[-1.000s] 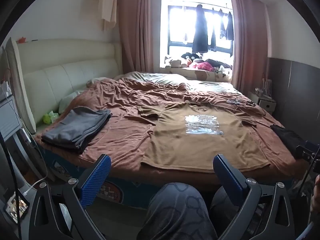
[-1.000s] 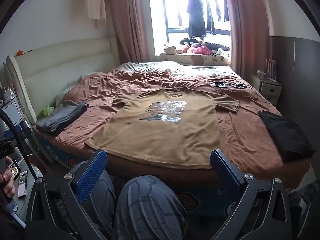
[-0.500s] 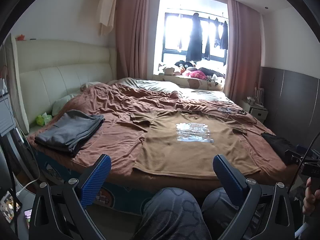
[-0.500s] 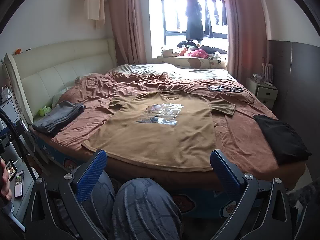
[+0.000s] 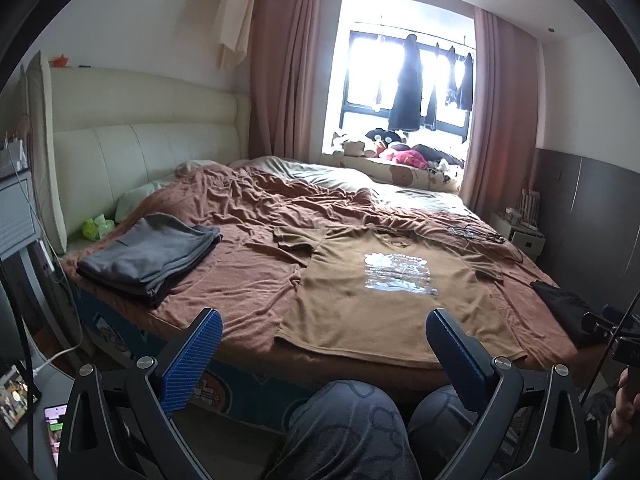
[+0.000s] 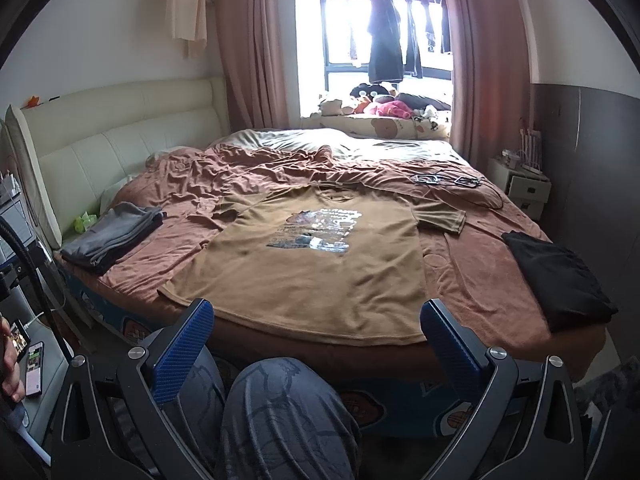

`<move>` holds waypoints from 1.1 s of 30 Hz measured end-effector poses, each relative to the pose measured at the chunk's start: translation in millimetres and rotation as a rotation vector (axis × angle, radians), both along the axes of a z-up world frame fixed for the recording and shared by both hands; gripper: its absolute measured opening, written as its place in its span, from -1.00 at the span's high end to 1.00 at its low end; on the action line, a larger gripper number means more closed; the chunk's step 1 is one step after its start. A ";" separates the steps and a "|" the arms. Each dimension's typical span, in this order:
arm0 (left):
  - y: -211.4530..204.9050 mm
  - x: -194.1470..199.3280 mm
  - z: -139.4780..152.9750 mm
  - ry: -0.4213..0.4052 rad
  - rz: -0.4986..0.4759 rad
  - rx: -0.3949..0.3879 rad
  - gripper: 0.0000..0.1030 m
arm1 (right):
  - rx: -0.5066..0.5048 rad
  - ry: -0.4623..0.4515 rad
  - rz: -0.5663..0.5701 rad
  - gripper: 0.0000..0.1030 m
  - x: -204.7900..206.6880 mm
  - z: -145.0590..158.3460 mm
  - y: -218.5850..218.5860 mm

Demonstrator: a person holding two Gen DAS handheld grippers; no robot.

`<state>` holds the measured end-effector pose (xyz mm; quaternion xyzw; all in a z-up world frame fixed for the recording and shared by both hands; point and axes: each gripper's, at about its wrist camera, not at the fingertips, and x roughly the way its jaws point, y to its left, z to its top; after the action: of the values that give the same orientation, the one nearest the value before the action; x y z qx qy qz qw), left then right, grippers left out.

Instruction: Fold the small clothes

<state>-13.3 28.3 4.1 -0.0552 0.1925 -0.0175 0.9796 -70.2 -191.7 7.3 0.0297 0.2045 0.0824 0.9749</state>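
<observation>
while both grippers (image 5: pixel 320 354) (image 6: pixel 316 344) gape empty, the brown t-shirt (image 6: pixel 316 264) lies flat, collar toward the window (image 6: pixel 384 28).

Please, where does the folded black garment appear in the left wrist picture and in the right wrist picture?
Left wrist view: the folded black garment lies at the far right edge, partly cut off.
Right wrist view: the folded black garment lies right of centre, fully visible.
Shared landmark: the brown T-shirt, lying to its left in both.
</observation>
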 end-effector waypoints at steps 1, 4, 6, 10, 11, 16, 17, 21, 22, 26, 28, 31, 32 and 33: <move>-0.1 -0.6 0.3 -0.002 0.003 0.009 -0.99 | 0.005 0.000 0.001 -1.00 0.3 0.2 -0.9; -0.7 -0.1 1.0 0.000 0.002 0.023 -0.99 | 0.001 0.002 -0.005 -1.00 1.5 -0.2 -1.5; 0.0 0.6 1.1 0.000 0.002 0.029 -0.99 | -0.001 0.002 -0.006 -1.00 1.7 -0.3 -1.2; -0.2 1.2 1.9 0.000 -0.001 0.035 -0.99 | -0.006 -0.001 -0.009 -1.00 1.1 -0.6 0.5; 0.1 1.0 2.4 -0.001 -0.001 0.036 -0.99 | -0.003 0.000 -0.008 -1.00 1.3 -0.8 0.0; -1.5 2.6 3.6 0.004 -0.005 0.039 -0.99 | -0.002 0.004 -0.013 -1.00 2.4 -1.4 -0.8; -1.9 2.8 3.5 0.004 -0.007 0.039 -0.99 | -0.001 0.005 -0.013 -1.00 2.5 -1.2 -1.0; -3.6 3.9 3.4 0.011 -0.016 0.038 -0.99 | -0.004 0.001 -0.019 -1.00 1.6 -0.2 0.5; -4.1 4.3 3.4 0.013 -0.019 0.039 -0.99 | -0.005 0.001 -0.019 -1.00 1.3 0.0 0.9; -5.4 4.0 3.0 0.017 -0.032 0.033 -0.99 | -0.006 0.001 -0.019 -1.00 1.3 0.0 1.4; -6.9 4.7 3.5 0.022 -0.036 0.032 -0.99 | -0.005 0.002 -0.018 -1.00 1.4 0.1 1.2; -7.1 5.1 4.8 0.023 -0.038 0.032 -0.99 | -0.006 0.003 -0.011 -1.00 1.4 2.8 1.1; -7.6 5.0 5.5 0.022 -0.041 0.033 -0.99 | -0.008 0.000 -0.011 -1.00 1.2 4.1 0.7; -8.6 5.2 6.0 0.022 -0.043 0.034 -0.99 | -0.010 -0.003 -0.011 -1.00 1.3 5.4 0.3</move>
<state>-8.1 19.7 10.1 -0.0347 0.2047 -0.0346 0.9776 -69.0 -191.4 12.7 0.0260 0.2031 0.0759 0.9759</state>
